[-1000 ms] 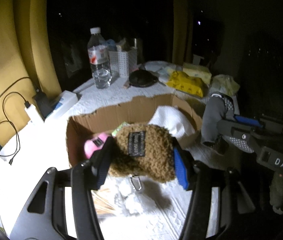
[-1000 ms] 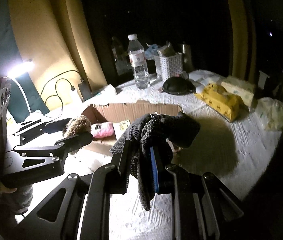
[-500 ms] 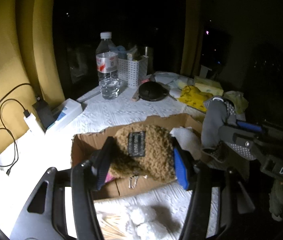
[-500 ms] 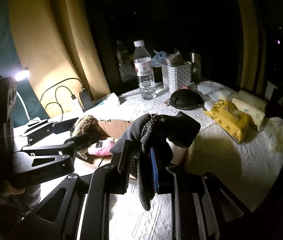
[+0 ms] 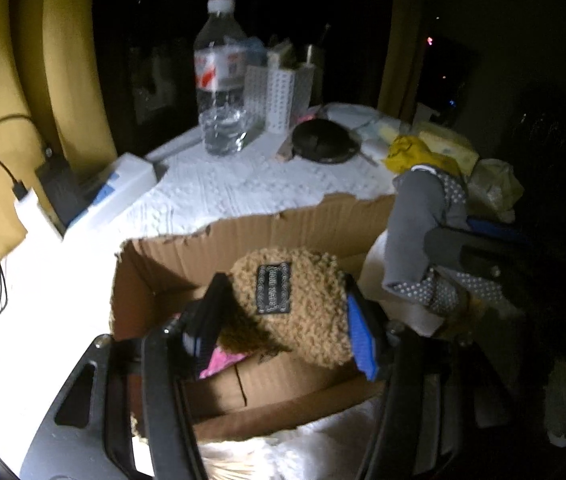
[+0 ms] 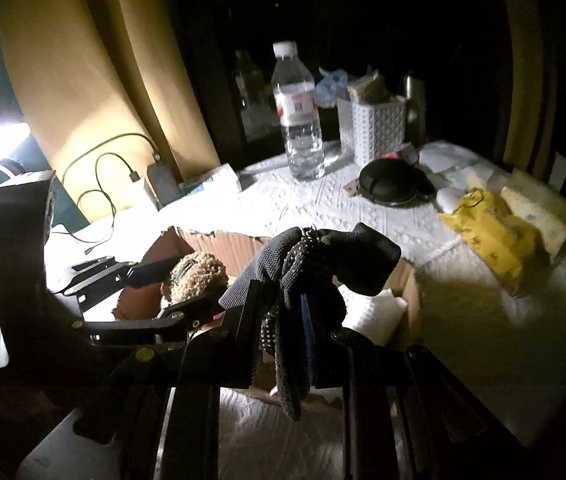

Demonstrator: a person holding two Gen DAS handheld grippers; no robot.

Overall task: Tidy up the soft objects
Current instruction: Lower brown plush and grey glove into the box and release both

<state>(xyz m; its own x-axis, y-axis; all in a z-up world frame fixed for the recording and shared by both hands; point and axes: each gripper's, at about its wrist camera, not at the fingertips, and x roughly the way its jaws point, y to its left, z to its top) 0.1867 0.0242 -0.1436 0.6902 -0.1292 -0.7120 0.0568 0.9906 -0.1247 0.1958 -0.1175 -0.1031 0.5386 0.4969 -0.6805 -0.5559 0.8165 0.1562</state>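
Both grippers have advanced over the cardboard box at frame centre: left gripper clamps the brown fuzzy pouch, right gripper pinches the grey glove. Release is judged next.

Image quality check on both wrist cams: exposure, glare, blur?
Left wrist: tablecloth blown out at left, right side near black, mild motion blur. Right wrist: lamp flares at left edge, glove casts a shadow on the cloth, background black. Both fisheye-bent.
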